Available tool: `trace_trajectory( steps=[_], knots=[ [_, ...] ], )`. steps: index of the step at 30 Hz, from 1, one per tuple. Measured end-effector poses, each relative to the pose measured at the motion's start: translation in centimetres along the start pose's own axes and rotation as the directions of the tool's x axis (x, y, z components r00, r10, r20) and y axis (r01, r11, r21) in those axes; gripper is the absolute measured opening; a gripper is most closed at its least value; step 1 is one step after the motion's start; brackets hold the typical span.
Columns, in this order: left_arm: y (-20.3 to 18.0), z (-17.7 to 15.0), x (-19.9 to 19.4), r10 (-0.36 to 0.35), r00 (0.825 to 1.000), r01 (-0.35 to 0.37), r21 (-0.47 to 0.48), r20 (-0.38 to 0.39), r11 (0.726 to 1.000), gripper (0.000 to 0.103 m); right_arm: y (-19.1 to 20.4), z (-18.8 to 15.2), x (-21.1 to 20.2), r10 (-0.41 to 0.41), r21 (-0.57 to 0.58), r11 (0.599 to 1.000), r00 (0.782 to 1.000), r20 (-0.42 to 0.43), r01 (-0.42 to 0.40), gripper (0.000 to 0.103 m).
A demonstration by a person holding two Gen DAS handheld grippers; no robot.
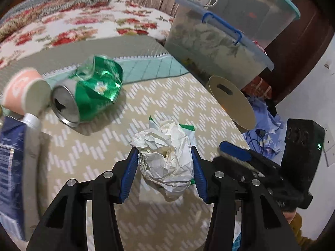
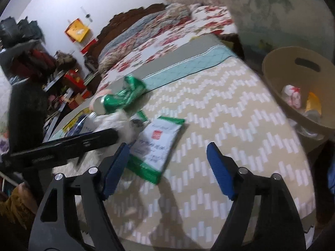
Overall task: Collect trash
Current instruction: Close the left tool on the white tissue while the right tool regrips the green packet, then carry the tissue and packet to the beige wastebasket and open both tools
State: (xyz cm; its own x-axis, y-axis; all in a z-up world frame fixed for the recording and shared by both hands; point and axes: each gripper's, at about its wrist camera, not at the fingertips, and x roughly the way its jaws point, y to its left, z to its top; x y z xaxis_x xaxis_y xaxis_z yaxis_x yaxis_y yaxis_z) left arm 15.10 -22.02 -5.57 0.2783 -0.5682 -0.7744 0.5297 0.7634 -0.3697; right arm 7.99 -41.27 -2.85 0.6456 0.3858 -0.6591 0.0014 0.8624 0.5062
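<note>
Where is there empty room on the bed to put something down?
Bare zigzag mat lies between the green-and-white packet and the tan bin. It's crowded around the green can, pink cup and crumpled paper in the left claw.

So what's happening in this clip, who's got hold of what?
A person with two handheld grippers is clearing trash off a zigzag-patterned mat. The left gripper has its jaws against both sides of a crumpled white paper wad. The right gripper is open and empty, hovering near a green-and-white packet. A crushed green can and a pink cup lie further back. The tan bin at the mat's edge already holds some items.
</note>
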Motion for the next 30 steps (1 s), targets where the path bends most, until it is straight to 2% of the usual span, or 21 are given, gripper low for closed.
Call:
trace_trajectory(
  steps=[4,7,10,12,13,15,18,22,25,27,30],
  knots=[
    [1.7,0.0,1.5,-0.023,0.999,0.02,-0.063,-0.046,0.998,0.047,-0.1,0.3,1.8,0.045,0.029,0.999,0.996,-0.083,-0.043,0.065],
    [2.3,-0.2,1.4,-0.047,0.998,0.043,-0.078,-0.046,0.996,0.047,-1.3,0.9,2.5,0.123,0.124,0.986,0.989,-0.079,-0.113,0.06],
    [2.3,-0.3,1.4,-0.051,0.998,0.048,-0.059,-0.042,0.997,0.047,-2.3,1.3,4.0,0.219,0.23,0.954,0.972,-0.092,-0.193,0.038],
    [2.3,-0.3,1.2,-0.052,0.998,0.05,-0.056,-0.042,0.997,0.047,-2.3,1.2,5.0,0.243,0.251,0.945,0.964,-0.11,-0.209,0.016],
    [2.3,-0.2,1.3,-0.054,0.998,0.052,-0.057,-0.044,0.997,0.047,-2.1,1.1,5.4,0.252,0.256,0.942,0.96,-0.122,-0.215,0.013],
    [2.0,0.1,1.0,-0.069,0.997,0.066,-0.056,-0.047,0.996,0.047,-2.0,1.1,4.6,0.234,0.237,0.949,0.968,-0.088,-0.208,0.007],
    [0.4,1.0,0.9,-0.084,0.996,0.084,-0.014,-0.043,0.996,0.047,-2.6,1.9,2.3,0.172,0.217,0.962,0.985,-0.013,-0.165,0.005],
    [-3.3,3.2,2.5,-0.128,0.99,0.13,0.031,-0.064,0.991,0.047,-6.3,2.8,-2.1,0.081,0.245,0.964,0.993,0.091,-0.101,0.005],
    [-7.5,5.5,4.6,-0.17,0.982,0.178,0.097,-0.08,0.979,0.047,-9.6,3.4,-5.8,-0.009,0.287,0.957,0.986,0.169,-0.04,0.005],
    [-10.6,7.2,6.3,-0.195,0.976,0.207,0.142,-0.095,0.968,0.047,-11.7,3.8,-8.1,-0.085,0.311,0.95,0.973,0.216,0.014,0.005],
    [-14.5,9.5,8.6,-0.224,0.969,0.24,0.172,-0.104,0.956,0.051,-14.2,4.5,-9.9,-0.174,0.333,0.939,0.954,0.243,0.086,0.007]
  ],
)
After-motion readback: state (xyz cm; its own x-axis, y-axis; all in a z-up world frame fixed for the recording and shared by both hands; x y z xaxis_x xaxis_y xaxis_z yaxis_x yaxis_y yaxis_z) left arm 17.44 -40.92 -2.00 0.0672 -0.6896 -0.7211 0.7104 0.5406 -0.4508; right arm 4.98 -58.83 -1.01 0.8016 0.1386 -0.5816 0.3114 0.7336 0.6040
